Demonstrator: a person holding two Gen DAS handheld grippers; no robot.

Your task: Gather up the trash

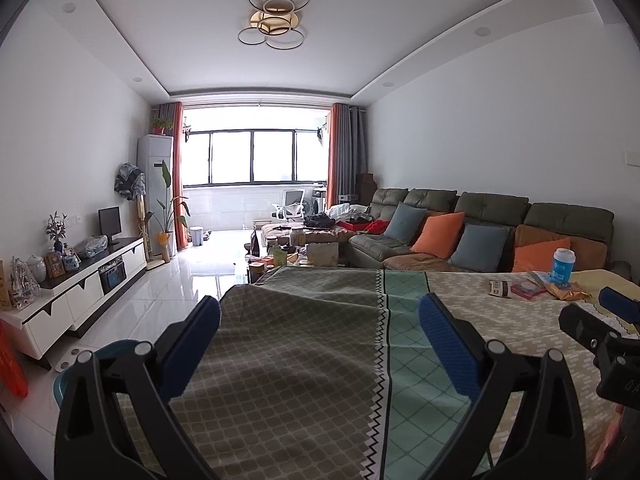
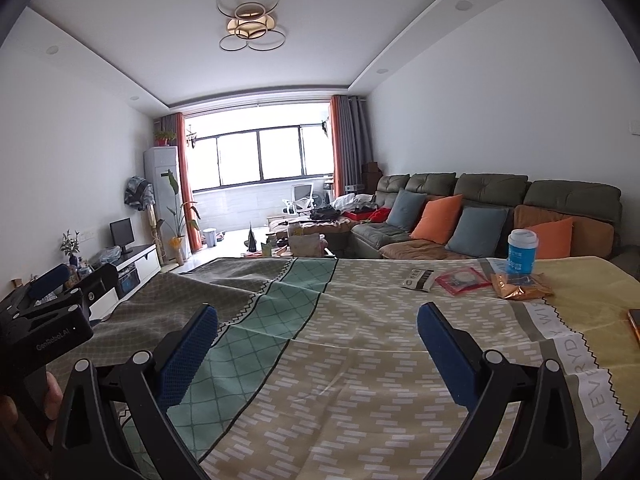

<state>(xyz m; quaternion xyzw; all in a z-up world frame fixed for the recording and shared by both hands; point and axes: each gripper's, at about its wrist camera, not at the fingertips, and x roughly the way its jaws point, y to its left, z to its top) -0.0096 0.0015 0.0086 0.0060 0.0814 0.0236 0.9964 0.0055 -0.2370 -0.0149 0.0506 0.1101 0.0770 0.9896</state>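
Two pairs of blue-padded jaws, both mine, stand spread wide with nothing between them. My left gripper hovers over the grey-green part of the patterned tablecloth, and my right gripper hangs over the beige, brick-patterned part, just to the right of the green stripe. Each gripper shows at the edge of the other's view, so they sit side by side, near but apart.

Trash lies at the far right of the cloth, well apart from both jaws. From left to right I see a white and dark wrapper, a red packet touching it, and a crumpled orange snack bag. A blue cup with a white lid stands upright just behind the orange bag.

Beyond the table a green sofa runs along the right wall with orange and blue cushions. On the left stands a white TV cabinet, and a bright window fills the far end.
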